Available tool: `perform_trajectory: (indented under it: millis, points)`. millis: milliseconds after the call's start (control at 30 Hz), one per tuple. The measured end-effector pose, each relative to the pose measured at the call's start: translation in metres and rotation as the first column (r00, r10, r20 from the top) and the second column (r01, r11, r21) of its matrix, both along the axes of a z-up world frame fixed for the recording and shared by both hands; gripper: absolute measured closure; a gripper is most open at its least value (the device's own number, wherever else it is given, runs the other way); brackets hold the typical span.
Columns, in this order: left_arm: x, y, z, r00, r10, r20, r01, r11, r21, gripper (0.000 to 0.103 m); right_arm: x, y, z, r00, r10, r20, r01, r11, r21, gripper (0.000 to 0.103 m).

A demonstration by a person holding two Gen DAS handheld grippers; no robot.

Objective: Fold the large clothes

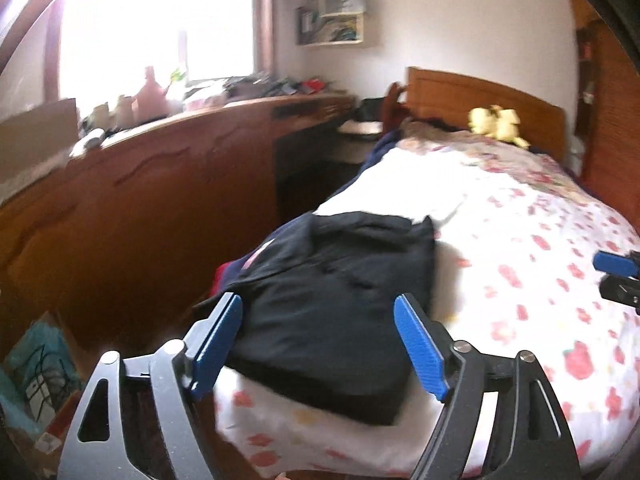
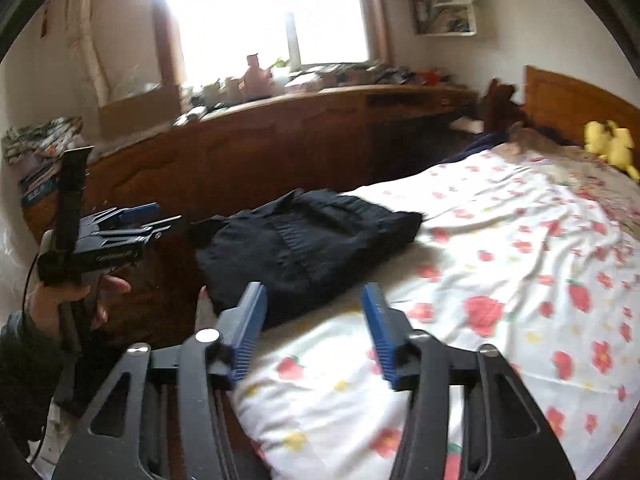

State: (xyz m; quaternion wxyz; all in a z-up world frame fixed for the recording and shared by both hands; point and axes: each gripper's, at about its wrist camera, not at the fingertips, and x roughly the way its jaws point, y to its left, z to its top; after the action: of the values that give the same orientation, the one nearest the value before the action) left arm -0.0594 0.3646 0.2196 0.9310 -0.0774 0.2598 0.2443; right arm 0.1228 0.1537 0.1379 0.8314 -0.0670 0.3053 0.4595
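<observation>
A dark navy garment (image 1: 332, 304) lies folded into a compact rectangle near the foot corner of the bed; it also shows in the right wrist view (image 2: 308, 240). My left gripper (image 1: 318, 344) is open and empty, its blue fingers spread just above the garment's near edge. My right gripper (image 2: 314, 328) is open and empty, hovering over the flowered sheet just right of the garment. The left gripper also shows in the right wrist view (image 2: 140, 220), held in a hand left of the garment. The right gripper's blue tip shows at the left view's right edge (image 1: 616, 264).
The bed has a white sheet with red flowers (image 2: 500, 280) and a wooden headboard (image 1: 480, 100) with a yellow plush toy (image 1: 496, 122). A long wooden cabinet (image 1: 160, 200) with clutter runs under a bright window. Boxes (image 1: 36, 380) stand on the floor at left.
</observation>
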Motion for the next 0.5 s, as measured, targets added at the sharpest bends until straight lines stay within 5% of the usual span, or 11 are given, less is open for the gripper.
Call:
perform_trajectory:
  millis: [67,500]
  points:
    - [0.005,-0.024,0.012,0.998,-0.051,0.021,0.051,0.999,0.005,0.02,-0.004,-0.024,0.01,0.999,-0.032,0.012,0.031,0.999,0.032,0.021]
    - [0.038,-0.151,0.047,0.944,-0.319,0.086,0.316,0.947,0.052,0.01,-0.028,-0.161,0.047,0.953,-0.288,0.096,0.282,0.957,0.07,0.02]
